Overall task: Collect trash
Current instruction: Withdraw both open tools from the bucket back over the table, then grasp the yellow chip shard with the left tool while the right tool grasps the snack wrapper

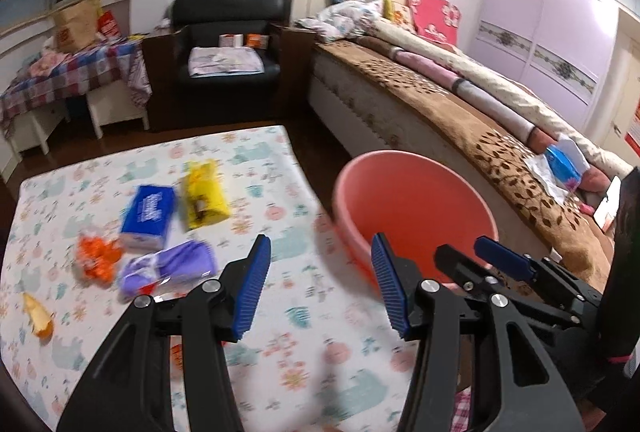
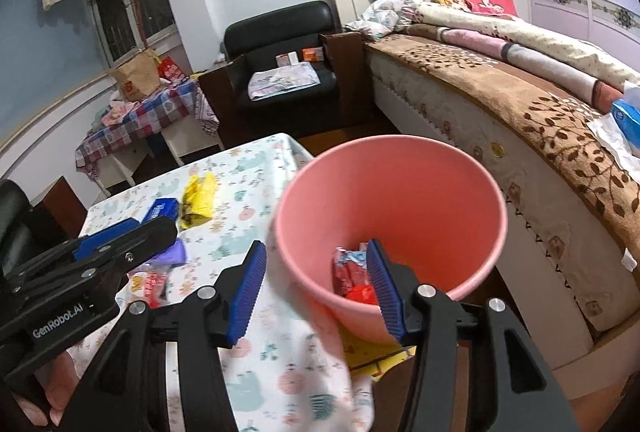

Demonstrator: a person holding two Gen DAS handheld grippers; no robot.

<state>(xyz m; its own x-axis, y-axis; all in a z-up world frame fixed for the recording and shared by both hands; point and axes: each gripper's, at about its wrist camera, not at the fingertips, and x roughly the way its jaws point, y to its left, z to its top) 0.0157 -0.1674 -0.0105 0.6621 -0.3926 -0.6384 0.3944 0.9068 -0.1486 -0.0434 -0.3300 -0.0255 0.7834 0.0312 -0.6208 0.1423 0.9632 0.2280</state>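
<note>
A pink bin [image 2: 400, 188] stands by the table's right edge; a red-and-silver wrapper [image 2: 352, 272] lies in its bottom. The bin also shows in the left wrist view [image 1: 404, 200]. My right gripper [image 2: 316, 292] is open and empty, above the bin's near rim. My left gripper [image 1: 320, 288] is open and empty over the table's right part. On the patterned tablecloth [image 1: 280, 312] lie a yellow bag [image 1: 204, 196], a blue tissue pack [image 1: 148, 216], a purple wrapper [image 1: 168, 264], an orange wrapper [image 1: 98, 256] and a peel [image 1: 38, 316]. A red snack wrapper [image 2: 150, 282] lies near the left gripper.
A bed with a brown blanket [image 1: 480, 136] runs along the right, close to the bin. A black armchair [image 1: 228, 44] and a side table with a checked cloth [image 1: 68, 72] stand at the back. A yellow paper [image 2: 376, 356] lies on the floor under the bin.
</note>
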